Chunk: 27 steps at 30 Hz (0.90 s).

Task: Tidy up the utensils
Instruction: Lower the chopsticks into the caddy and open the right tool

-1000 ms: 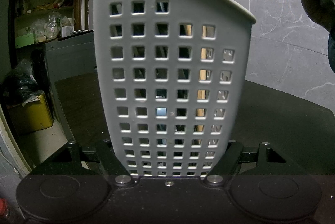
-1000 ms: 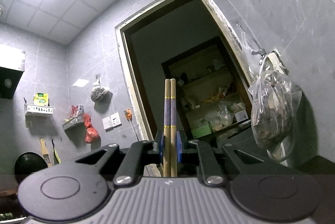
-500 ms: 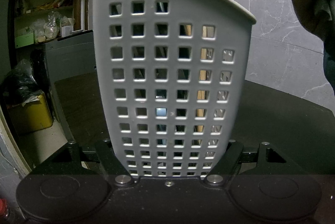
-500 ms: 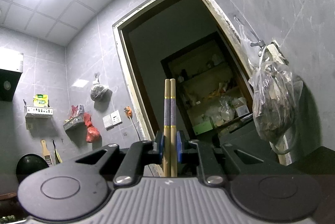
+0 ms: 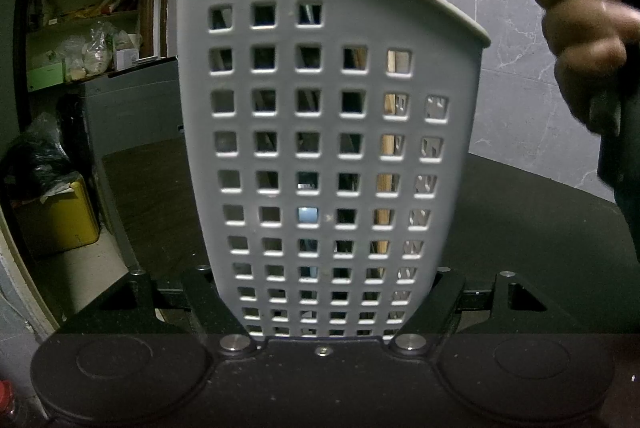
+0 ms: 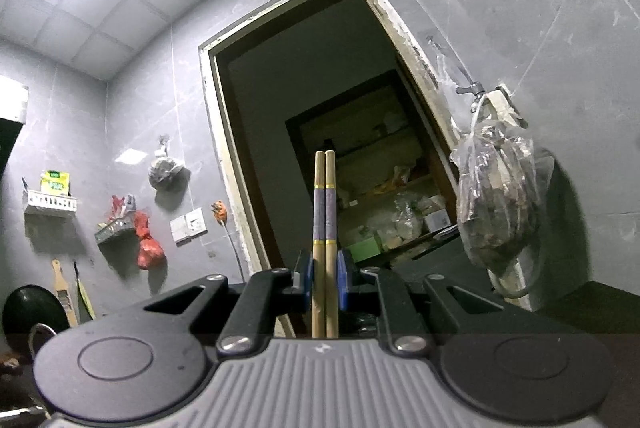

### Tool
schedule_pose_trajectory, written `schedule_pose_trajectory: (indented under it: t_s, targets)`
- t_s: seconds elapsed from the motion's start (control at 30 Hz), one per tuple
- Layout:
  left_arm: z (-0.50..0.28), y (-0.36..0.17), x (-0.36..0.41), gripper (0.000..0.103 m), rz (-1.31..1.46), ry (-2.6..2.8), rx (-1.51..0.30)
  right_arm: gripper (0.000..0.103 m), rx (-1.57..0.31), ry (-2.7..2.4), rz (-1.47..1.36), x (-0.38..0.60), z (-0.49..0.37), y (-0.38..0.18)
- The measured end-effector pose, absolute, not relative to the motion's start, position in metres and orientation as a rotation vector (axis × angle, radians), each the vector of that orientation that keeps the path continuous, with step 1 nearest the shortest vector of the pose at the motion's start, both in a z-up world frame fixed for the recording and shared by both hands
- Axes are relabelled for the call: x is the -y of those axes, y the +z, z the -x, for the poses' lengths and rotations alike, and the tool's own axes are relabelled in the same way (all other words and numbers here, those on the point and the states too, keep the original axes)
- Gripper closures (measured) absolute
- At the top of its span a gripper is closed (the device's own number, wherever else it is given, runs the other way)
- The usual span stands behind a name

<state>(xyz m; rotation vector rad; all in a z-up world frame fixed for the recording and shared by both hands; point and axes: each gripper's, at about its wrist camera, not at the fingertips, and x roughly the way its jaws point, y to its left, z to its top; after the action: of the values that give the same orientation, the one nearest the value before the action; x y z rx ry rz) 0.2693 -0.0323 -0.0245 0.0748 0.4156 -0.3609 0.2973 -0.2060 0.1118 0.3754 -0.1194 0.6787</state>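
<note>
Grey perforated plastic utensil holder [image 5: 320,132] stands on the dark counter [image 5: 520,228], clamped by the left tool [image 5: 324,308]. The right tool [image 6: 325,280], shut on two wooden chopsticks [image 6: 325,228], has dropped closer above it, nearing insertion.

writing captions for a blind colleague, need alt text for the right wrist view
The right claw is shut on a pair of wooden chopsticks with purple bands, held upright side by side and pointing up toward a dark doorway. Grey tiled walls surround it, with a plastic bag hanging at right and small racks at left.
</note>
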Motion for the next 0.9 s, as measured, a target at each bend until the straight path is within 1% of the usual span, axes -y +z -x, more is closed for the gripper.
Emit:
schedule_pose_trajectory:
  t_s: [0.5,0.9]
  targets:
    - [-0.269,-0.024,0.032,0.028,-0.075,-0.363,-0.417,0.088,0.085,0.66,-0.319,0.202,-0.289,0.08]
    - [-0.269,-0.024,0.032,0.028,-0.075,-0.363,-0.417,0.088,0.078,0.645,-0.326,0.211,-0.279,0.073]
